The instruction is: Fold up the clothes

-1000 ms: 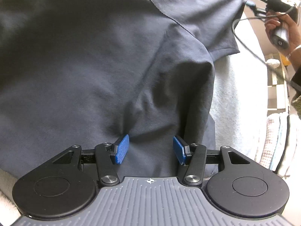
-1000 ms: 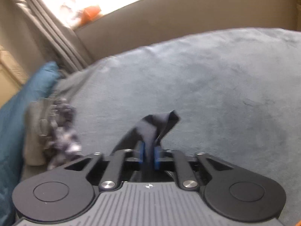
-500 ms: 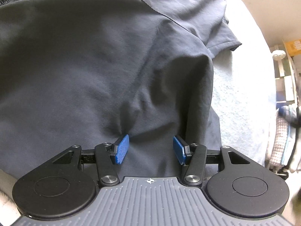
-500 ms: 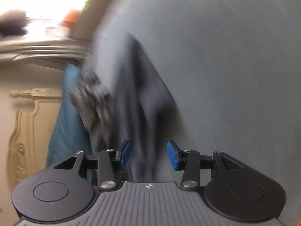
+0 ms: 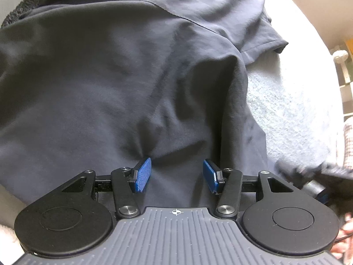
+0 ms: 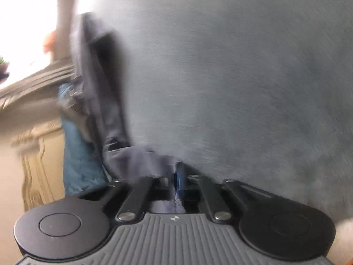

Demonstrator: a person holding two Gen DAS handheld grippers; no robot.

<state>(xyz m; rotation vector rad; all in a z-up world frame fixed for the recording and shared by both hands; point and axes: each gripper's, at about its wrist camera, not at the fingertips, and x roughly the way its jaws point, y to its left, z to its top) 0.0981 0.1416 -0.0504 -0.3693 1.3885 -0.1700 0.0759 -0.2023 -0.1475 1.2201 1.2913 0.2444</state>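
A dark navy shirt point(image 5: 123, 84) lies spread over a pale grey-blue blanket point(image 5: 286, 110) and fills most of the left wrist view; its short sleeve point(image 5: 260, 42) points to the upper right. My left gripper point(image 5: 176, 175) is open, its blue pads pressed on the cloth at the near hem with a ridge of fabric between them. In the blurred right wrist view my right gripper point(image 6: 177, 176) is shut on an edge of the same shirt point(image 6: 136, 161), which trails up and left across the blanket point(image 6: 231, 77).
A teal pillow point(image 6: 77, 154) and a carved cream headboard point(image 6: 33, 165) lie left of the blanket in the right wrist view. Folded checked cloth point(image 5: 347, 141) sits at the right edge of the left wrist view, with shelves point(image 5: 344, 75) behind.
My right gripper let go of the sleeve, swung down to the shirt's near edge and shut on it. My left gripper stays open and still on the hem.
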